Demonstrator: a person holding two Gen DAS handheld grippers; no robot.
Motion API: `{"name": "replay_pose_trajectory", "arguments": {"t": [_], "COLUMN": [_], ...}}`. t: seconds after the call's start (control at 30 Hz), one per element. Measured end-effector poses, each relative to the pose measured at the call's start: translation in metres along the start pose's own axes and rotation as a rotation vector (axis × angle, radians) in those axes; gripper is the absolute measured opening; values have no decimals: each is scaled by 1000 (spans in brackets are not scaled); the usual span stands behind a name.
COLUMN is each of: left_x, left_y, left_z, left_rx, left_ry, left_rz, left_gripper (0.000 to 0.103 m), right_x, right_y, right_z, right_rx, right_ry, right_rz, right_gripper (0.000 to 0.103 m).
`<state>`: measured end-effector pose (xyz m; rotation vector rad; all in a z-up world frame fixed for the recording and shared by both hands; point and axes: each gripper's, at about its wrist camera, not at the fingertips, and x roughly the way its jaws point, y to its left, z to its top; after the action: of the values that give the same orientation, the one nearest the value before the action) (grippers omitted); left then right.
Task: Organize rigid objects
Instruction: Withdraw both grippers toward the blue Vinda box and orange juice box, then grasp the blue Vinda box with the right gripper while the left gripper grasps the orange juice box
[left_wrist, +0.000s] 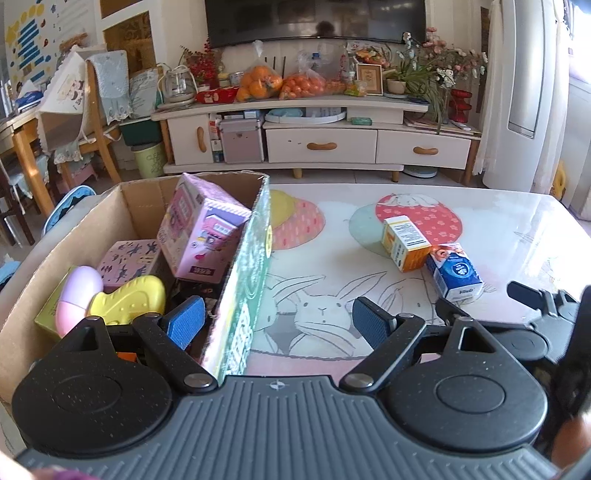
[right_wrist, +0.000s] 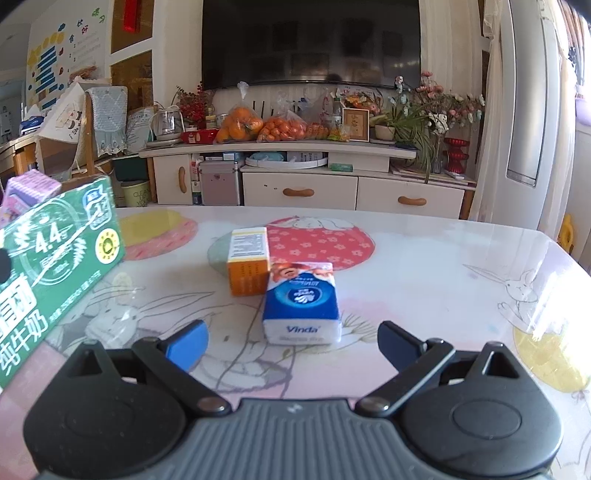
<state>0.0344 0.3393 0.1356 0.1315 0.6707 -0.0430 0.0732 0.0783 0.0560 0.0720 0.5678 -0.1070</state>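
From my left wrist view I can see into the open brown cardboard box (left_wrist: 133, 206) at the left of the frame: a tall pink printed carton (left_wrist: 201, 236) leaning inside, a flat pink box with dark star shapes (left_wrist: 127, 262), a yellow plastic toy (left_wrist: 129, 301) and a pale pink-and-lilac egg-shaped piece (left_wrist: 77, 295). My right wrist view shows only the box's green outer wall at far left, printed "4.4" with Chinese characters for milk.

My left gripper (left_wrist: 277, 325) is spread wide with nothing between its blue pads, one finger over the box interior, the other over the rabbit-print tabletop (left_wrist: 498, 229). My right gripper (right_wrist: 291, 341) is likewise wide apart and holds nothing.

The blue-and-white tissue pack (right_wrist: 301, 306), labelled "Vinda", lies centre frame just ahead of the right gripper's fingers. The orange-and-white small carton (right_wrist: 248, 260) touches its far-left corner; its fine print is unreadable.
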Motion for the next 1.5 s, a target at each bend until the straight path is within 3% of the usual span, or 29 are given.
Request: {"name": "replay_pose_trajectory", "arguments": {"t": [0.2,0.3,0.4,0.47,0.5,1.0,1.3,1.37,1.5], "left_x": [-1,-1,-2,1,2,77,139,150,166], "left_y": [-5,-6,-7,-11,-13,-75,-106,-114,-122], "left_z": [-1,0,1,2,2,9,23,27,34], "left_rx": [18,3,-9,-5,-4,-18,-140,-126,-102], "left_ry": [-25,-36,-50,-54,-56,-3,41,60,59], "left_rz": [12,-1,-14,-19,-20,-107,-95,-85,-47], "left_gripper": [103,103,103,103,103,103,103,103,103], "right_x": [16,22,29,32,33,22,28,30,34], "right_y": [-10,-10,-8,-7,-8,-58,-74,-75,-79], "right_z": [7,9,11,11,12,8,9,10,14], "right_rx": [18,-6,-34,-50,-50,8,63,69,85], "right_ry": [10,17,28,39,43,41,76,77,75], "right_rz": [4,9,15,27,38,-22,-5,-1,-9], "right_gripper": [97,88,74,55,52,52,59,65,67]}}
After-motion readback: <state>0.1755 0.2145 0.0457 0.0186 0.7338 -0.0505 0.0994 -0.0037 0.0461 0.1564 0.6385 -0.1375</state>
